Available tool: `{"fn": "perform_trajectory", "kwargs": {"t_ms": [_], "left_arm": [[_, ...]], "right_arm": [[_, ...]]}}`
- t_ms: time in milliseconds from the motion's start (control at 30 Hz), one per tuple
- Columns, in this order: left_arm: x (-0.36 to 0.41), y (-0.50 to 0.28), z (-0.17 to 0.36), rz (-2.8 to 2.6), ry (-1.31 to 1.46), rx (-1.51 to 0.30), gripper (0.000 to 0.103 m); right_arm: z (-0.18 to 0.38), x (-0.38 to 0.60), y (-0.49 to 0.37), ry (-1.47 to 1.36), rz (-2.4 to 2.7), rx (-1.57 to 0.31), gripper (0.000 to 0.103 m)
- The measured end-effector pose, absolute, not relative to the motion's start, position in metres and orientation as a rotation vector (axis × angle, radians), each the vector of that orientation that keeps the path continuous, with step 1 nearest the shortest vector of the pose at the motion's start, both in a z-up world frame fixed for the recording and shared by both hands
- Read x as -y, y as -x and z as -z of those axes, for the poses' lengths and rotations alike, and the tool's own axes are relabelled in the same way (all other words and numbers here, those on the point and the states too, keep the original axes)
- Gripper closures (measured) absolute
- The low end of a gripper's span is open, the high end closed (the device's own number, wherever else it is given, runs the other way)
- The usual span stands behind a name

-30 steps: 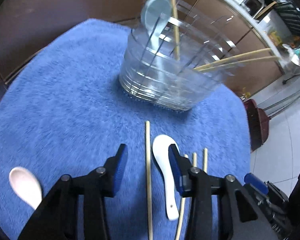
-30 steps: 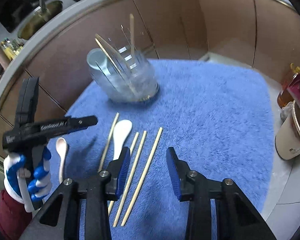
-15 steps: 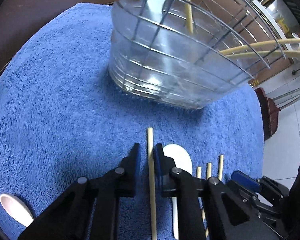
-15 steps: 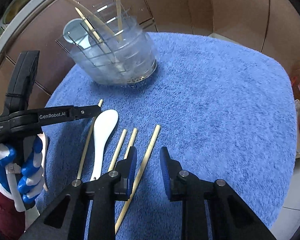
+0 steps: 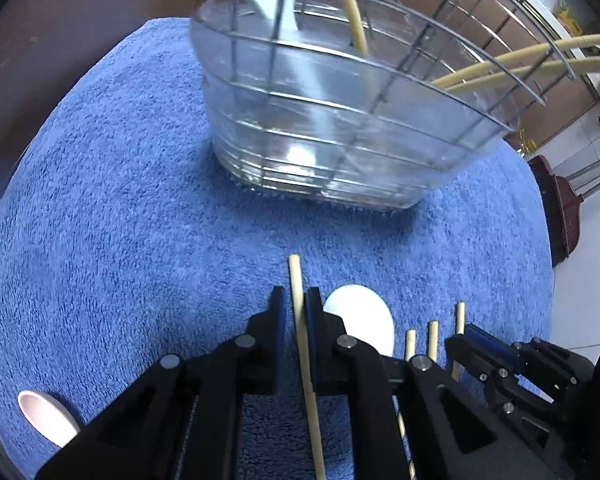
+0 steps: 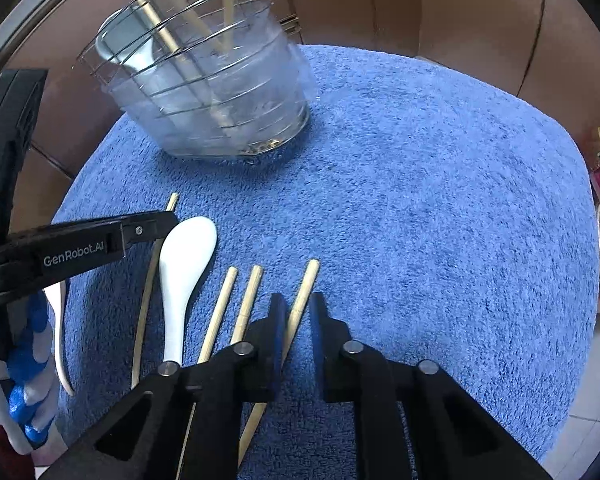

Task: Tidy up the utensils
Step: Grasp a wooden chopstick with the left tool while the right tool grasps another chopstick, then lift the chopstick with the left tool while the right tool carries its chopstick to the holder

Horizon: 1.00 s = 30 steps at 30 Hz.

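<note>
We have a chopstick [image 5: 300,320] pinched in the left tool [image 5: 296,308], whose pads have just come together on it while it lies flat on the blue towel [image 5: 140,220]. The right tool [image 6: 294,320] has likewise just closed around the rightmost chopstick [image 6: 304,292] of the row; its left pad touches the stick, and whether the right pad presses it we cannot tell. Both sticks lie lengthwise toward the wire basket [image 6: 220,92], so each tool straddles one across its width, which we judge gives a clean lift. Beside them lie a white spoon [image 6: 184,264], two more chopsticks [image 6: 236,300] and a pink spoon [image 5: 48,416]. The basket already holds chopsticks and a spoon. Both tools point steeply down at the towel; a gloved hand [image 6: 20,400] holds the left one.
</note>
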<state>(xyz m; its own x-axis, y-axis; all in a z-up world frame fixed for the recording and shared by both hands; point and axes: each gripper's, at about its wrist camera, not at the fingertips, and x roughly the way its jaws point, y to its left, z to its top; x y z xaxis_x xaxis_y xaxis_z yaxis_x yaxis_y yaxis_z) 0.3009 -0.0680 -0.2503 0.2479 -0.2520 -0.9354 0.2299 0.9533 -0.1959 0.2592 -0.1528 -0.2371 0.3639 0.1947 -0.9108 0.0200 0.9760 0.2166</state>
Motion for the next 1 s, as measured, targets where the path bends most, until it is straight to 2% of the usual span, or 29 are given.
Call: {"fn": "perform_trajectory", "kwargs": {"t_ms": [367, 1000], "left_arm": [[0.044, -0.285, 0.248, 0.353, 0.134, -1.216, 0.098], [0.011, -0.214, 0.168, 0.372, 0.178, -0.962, 0.098]], "right_arm": [[0.224, 0.172, -0.244, -0.333, -0.161, -1.143, 0.096], [0.140, 0.176, -0.169, -0.327, -0.247, -0.856, 0.097]]}}
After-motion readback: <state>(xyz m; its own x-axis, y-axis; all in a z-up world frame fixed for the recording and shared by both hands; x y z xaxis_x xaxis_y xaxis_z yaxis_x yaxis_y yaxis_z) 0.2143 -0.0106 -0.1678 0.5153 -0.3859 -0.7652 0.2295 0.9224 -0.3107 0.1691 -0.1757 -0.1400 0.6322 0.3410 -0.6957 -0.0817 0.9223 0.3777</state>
